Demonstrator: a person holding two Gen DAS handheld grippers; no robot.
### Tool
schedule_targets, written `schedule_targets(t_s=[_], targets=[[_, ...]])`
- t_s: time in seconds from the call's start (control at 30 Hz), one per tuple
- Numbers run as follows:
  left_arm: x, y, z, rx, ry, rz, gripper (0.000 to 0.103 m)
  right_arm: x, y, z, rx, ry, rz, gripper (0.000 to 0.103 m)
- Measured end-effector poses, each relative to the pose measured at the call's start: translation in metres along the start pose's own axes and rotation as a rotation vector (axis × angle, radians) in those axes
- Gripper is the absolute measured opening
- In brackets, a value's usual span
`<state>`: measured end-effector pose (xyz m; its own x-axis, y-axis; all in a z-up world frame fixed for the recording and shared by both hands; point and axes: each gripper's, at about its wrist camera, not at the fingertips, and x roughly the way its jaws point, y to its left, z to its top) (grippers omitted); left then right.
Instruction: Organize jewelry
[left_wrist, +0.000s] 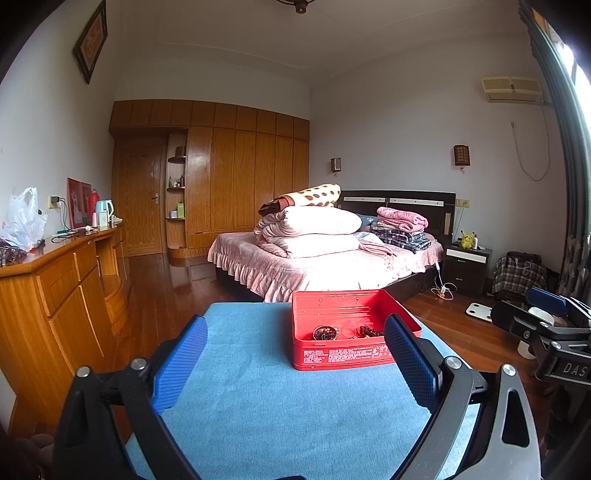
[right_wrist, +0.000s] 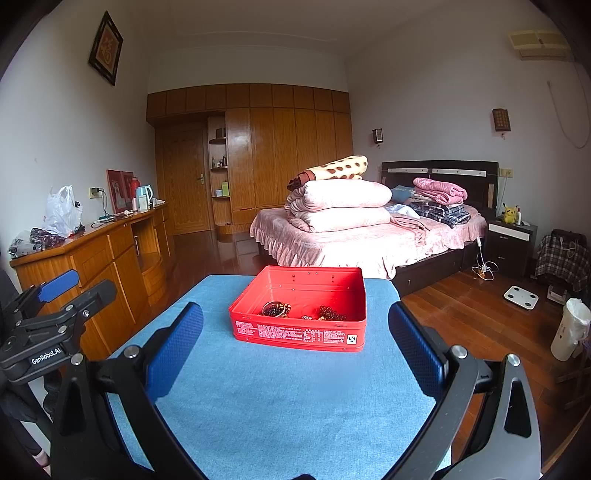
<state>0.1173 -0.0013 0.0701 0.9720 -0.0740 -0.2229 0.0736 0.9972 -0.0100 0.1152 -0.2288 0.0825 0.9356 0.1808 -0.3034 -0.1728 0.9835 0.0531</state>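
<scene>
Jewelry (right_wrist: 304, 313) in red tin (right_wrist: 295, 334), beyond both spread, empty jaws

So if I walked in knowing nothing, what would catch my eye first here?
Probably the bright red tin, open on the blue cloth right in front, with beaded bracelets lying inside. Framing it are the blue-padded fingers of the right gripper and the left gripper, both spread wide and holding nothing. Behind, a bed piled with folded pink bedding fills the room's middle.
</scene>
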Motion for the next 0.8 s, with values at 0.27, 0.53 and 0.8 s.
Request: schedule_targets(t_s=[0.27,0.53,0.8], targets=[[-0.003,0.001,0.004,-0.01,-0.004,-0.001,0.094,0.0,0.0,0.0,0.0,0.001,-0.001,0.097],[-0.005,0.003,0.011,-0.018,-0.005,-0.001,0.094,0.0,0.0,0.0,-0.002,0.001,-0.002,0.097],[-0.006,0.004,0.011,-0.017,-0.006,-0.001,0.094,0.0,0.0,0.0,0.0,0.0,-0.002,0.097]])
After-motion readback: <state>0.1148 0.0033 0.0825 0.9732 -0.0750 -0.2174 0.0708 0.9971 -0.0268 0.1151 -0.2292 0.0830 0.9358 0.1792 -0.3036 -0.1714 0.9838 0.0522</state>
